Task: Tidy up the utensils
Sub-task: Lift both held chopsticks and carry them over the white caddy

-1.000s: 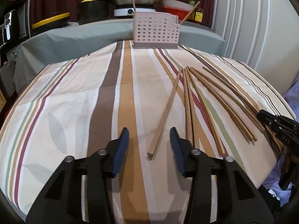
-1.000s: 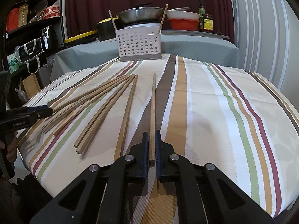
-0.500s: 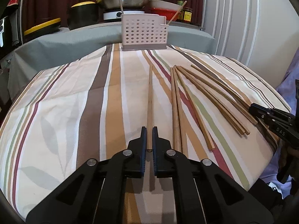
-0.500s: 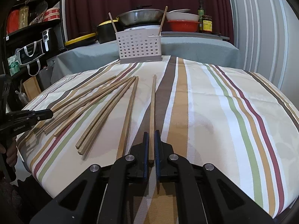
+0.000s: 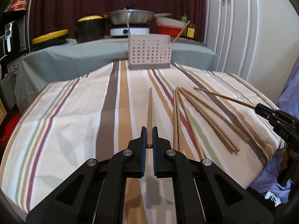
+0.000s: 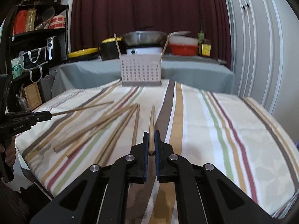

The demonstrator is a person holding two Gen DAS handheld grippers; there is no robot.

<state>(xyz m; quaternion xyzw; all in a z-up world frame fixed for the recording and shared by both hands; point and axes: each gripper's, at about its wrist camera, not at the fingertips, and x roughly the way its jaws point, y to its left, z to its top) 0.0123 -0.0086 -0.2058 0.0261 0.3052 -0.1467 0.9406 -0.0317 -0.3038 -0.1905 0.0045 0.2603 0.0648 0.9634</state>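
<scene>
Both tongs are pinched nearly closed, each on one chopstick by its thick end: the left tongs (image 5: 149,137) with its chopstick (image 5: 150,112), the right tongs (image 6: 151,142) with another chopstick (image 6: 152,123). The rest (image 5: 203,119) lie loose on the bench (image 5: 74,121); the basket (image 5: 149,51) sits at the far edge. Held that far back, I reckon a stick could pivot and miss the basket.

Home kitchen (wok (image 5: 130,16), pots (image 5: 89,28), cupboards (image 5: 233,28)).

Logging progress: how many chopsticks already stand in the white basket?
2: one chopstick rises near the basket's left end, another chopstick leans out at its right end. Others inside may be hidden.
</scene>
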